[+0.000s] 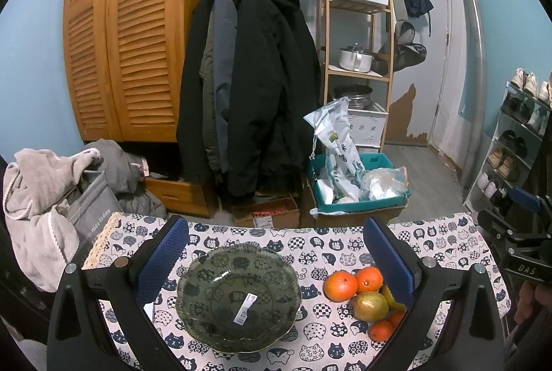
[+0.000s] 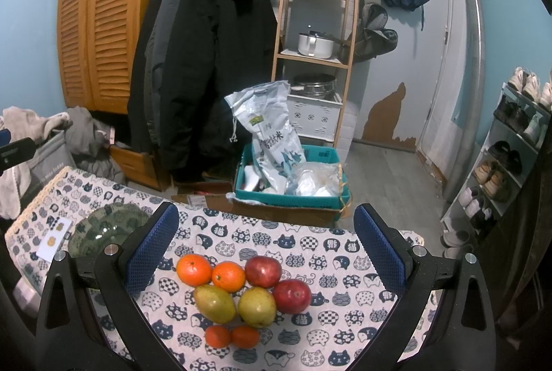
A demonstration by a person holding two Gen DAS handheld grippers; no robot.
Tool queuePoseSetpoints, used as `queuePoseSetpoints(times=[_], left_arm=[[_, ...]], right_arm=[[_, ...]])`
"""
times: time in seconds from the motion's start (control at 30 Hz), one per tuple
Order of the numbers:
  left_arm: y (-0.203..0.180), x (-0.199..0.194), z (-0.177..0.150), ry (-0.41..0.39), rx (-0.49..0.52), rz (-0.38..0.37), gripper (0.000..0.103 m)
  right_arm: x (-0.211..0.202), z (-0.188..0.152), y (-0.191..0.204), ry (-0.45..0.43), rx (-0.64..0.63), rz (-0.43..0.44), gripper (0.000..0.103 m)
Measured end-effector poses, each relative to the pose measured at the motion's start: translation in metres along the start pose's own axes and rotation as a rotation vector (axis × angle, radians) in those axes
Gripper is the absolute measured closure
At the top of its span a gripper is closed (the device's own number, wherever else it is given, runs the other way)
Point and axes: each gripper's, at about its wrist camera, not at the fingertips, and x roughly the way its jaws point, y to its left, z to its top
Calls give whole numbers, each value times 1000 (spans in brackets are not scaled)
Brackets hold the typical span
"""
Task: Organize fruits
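Observation:
An empty dark glass bowl [image 1: 238, 295] with a white sticker sits on the cat-print tablecloth [image 1: 310, 253]; it also shows in the right wrist view [image 2: 103, 227]. My left gripper [image 1: 274, 264] is open and empty above the bowl. To its right lie oranges [image 1: 341, 285] and a pear [image 1: 370, 306]. In the right wrist view the fruit cluster holds two oranges [image 2: 194, 269], two red apples [image 2: 292, 295], two green-yellow pears [image 2: 257, 306] and two small tangerines [image 2: 218, 336]. My right gripper [image 2: 265, 253] is open and empty above the cluster.
A white card [image 2: 53, 241] lies left of the bowl. Beyond the table's far edge stand a teal box [image 1: 358, 198] with bags, hanging coats [image 1: 248, 95], a wooden shelf [image 1: 358, 70] and a shoe rack [image 1: 517, 143]. A laundry pile [image 1: 51, 198] sits at left.

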Motion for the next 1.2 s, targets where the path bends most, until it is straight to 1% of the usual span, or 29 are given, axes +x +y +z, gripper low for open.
queuePoseSetpoints(times=[1.2], left_arm=[[0, 0, 0, -1, -3, -1, 1]], right_arm=[[-2, 1, 3, -4, -6, -4, 3]])
